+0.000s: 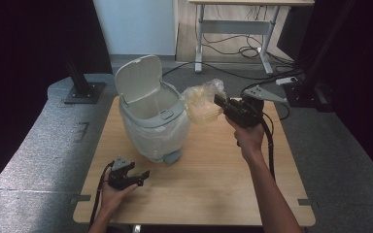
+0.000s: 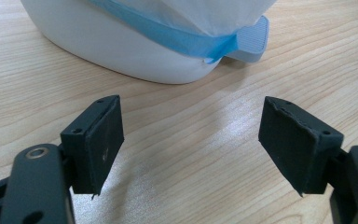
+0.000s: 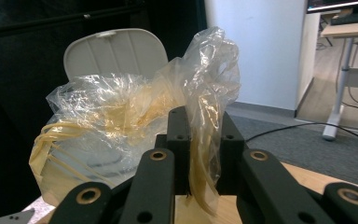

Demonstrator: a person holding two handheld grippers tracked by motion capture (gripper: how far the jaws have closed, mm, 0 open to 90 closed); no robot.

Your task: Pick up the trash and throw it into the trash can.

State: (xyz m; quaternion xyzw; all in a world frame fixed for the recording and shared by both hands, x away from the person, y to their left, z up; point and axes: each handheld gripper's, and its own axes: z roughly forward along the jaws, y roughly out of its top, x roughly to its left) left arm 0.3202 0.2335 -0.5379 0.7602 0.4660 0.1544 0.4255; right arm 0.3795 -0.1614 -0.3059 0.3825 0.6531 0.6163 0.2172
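A white pedal bin (image 1: 150, 116) with its lid (image 1: 137, 77) up stands on the wooden table (image 1: 209, 179), lined with a white bag that has a blue band (image 2: 168, 35). My right gripper (image 1: 221, 103) is shut on a crumpled clear plastic bag (image 1: 201, 99), held in the air just right of the bin's rim. In the right gripper view the plastic bag (image 3: 135, 112) bulges ahead of the jaws, pinched between them, with the lid (image 3: 116, 51) behind. My left gripper (image 1: 143, 175) rests low by the table's front left, open and holding nothing. The left gripper (image 2: 191, 140) faces the bin's base and pedal (image 2: 251, 39).
A desk frame (image 1: 233, 34) and cables (image 1: 252, 53) lie on the floor beyond the table. A black stand (image 1: 80, 85) rises at the back left. Bare tabletop stretches between the bin and the front edge.
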